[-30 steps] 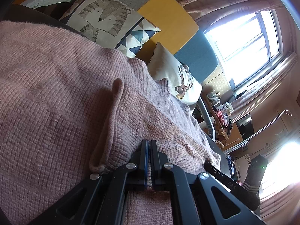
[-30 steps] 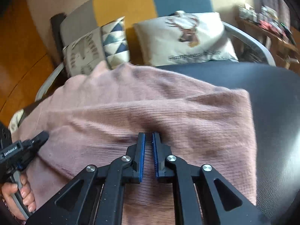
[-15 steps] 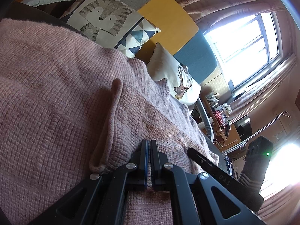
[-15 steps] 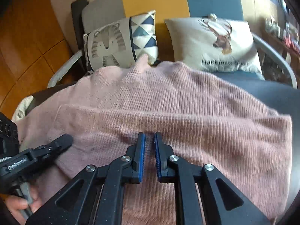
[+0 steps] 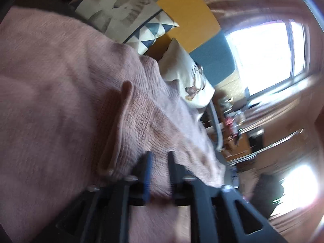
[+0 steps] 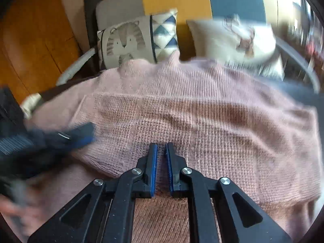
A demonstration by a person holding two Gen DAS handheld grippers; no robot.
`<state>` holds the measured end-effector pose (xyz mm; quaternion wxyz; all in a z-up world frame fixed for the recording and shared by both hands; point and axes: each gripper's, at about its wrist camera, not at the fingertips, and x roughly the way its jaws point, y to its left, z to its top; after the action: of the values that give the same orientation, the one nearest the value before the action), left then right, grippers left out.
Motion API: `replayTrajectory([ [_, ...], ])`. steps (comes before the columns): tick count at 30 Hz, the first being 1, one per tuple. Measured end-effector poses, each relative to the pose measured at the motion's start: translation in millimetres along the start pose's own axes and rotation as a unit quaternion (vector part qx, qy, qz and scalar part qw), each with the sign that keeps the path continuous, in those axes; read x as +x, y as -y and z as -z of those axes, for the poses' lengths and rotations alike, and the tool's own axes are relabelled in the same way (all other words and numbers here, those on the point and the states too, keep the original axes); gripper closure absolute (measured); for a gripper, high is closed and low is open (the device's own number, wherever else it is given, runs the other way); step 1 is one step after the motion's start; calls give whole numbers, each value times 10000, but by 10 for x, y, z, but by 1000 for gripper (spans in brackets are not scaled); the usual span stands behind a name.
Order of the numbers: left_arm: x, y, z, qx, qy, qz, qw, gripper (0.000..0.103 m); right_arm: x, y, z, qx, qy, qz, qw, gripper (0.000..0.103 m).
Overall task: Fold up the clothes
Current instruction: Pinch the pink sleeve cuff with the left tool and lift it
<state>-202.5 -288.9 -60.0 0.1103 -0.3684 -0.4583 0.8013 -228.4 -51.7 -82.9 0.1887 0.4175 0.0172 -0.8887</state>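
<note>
Pink knit sweater [image 6: 202, 117] is spread over the sofa seat, filling the middle of both views, folded layer on top. My left tool [image 5: 159, 156] is opening, narrow gap, knit showing between the pads but not pinched. Right tool [image 6: 161, 147] is opening too, just a slit, hovering over the fold. Lion cushion [image 6: 129, 40] sits upper left.

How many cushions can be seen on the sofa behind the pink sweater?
2. The tiger cushion leans on the sofa back at the left, and the deer cushion stands to its right. The sweater may hide others.
</note>
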Motion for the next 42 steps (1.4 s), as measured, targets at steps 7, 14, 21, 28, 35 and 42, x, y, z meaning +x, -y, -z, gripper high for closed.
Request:
replayTrajectory([
  [7,-1560,-431,-378,-290,1324,-48,9908,79,1,-48,9,-115,49,234,9996,93],
  [14,-3108,-1853,-362,-2165,2861,-1661,9185,77,-27,-6,35,-50,82,181,9998,93],
  [21,-3862,-2512,-223,-2602,3504,-2351,8685,77,-25,27,31,23,104,105,9999,93],
  [28,-3781,-2665,-448,-2317,3317,-2006,8922,77,-30,144,36,347,125,-208,9991,93],
  [35,-3669,-2700,-563,-2186,3268,-2245,8916,99,-31,140,44,384,135,-229,9989,93],
  [42,-3733,-2276,-733,-1631,3638,-2171,8910,99,-30,170,46,463,141,-308,9983,93],
])
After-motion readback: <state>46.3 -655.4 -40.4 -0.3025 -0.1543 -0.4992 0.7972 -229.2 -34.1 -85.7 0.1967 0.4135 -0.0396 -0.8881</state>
